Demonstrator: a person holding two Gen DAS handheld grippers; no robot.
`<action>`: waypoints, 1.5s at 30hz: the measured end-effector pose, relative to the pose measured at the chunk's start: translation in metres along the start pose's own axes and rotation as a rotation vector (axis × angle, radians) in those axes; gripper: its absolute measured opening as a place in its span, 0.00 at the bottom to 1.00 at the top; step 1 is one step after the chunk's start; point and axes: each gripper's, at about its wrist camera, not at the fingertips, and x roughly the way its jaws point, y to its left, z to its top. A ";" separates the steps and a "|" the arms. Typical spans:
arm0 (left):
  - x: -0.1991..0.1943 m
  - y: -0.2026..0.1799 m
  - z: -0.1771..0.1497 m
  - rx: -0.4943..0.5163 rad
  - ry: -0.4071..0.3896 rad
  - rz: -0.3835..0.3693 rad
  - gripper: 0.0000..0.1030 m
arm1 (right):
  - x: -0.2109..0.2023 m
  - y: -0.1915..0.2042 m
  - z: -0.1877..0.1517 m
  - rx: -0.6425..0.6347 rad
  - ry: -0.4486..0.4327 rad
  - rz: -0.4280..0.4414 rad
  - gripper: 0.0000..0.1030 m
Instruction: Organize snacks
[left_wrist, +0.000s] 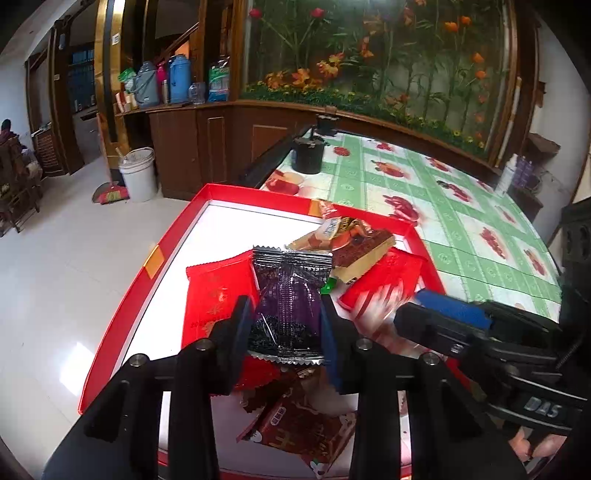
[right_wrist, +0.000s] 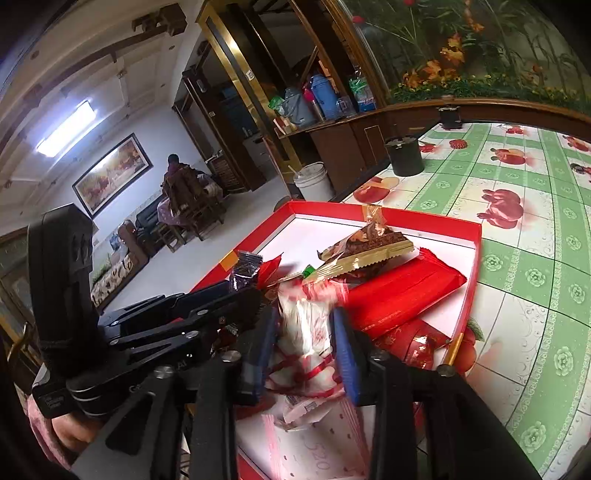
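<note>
A red tray (left_wrist: 122, 306) with a white floor holds several snack packets at the table's edge. My left gripper (left_wrist: 285, 314) is shut on a purple-and-black snack packet (left_wrist: 286, 295) and holds it above a flat red packet (left_wrist: 212, 295). My right gripper (right_wrist: 304, 325) is shut on a white-and-red snack packet (right_wrist: 306, 332), blurred; it also shows in the left wrist view (left_wrist: 373, 306). A brown-and-gold cake packet (right_wrist: 365, 247) lies on a long red packet (right_wrist: 402, 291) in the tray (right_wrist: 474, 273). A brown packet (left_wrist: 303, 432) lies under the left gripper.
The table wears a green-and-white cloth with red fruit prints (right_wrist: 524, 229). A black cup (left_wrist: 307, 155) stands at its far corner. A white bucket (left_wrist: 138, 173) stands on the floor by wooden cabinets. A white bottle (left_wrist: 506, 173) stands at the table's right edge.
</note>
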 end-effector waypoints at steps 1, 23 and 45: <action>0.000 -0.001 0.000 0.000 0.000 0.002 0.36 | -0.003 -0.003 0.000 0.011 -0.013 -0.002 0.50; -0.081 -0.026 0.002 0.041 -0.237 0.207 0.83 | -0.072 0.011 -0.012 -0.108 -0.279 -0.191 0.78; -0.125 -0.009 -0.029 -0.033 -0.251 0.324 0.84 | -0.113 0.063 -0.037 -0.170 -0.357 -0.245 0.86</action>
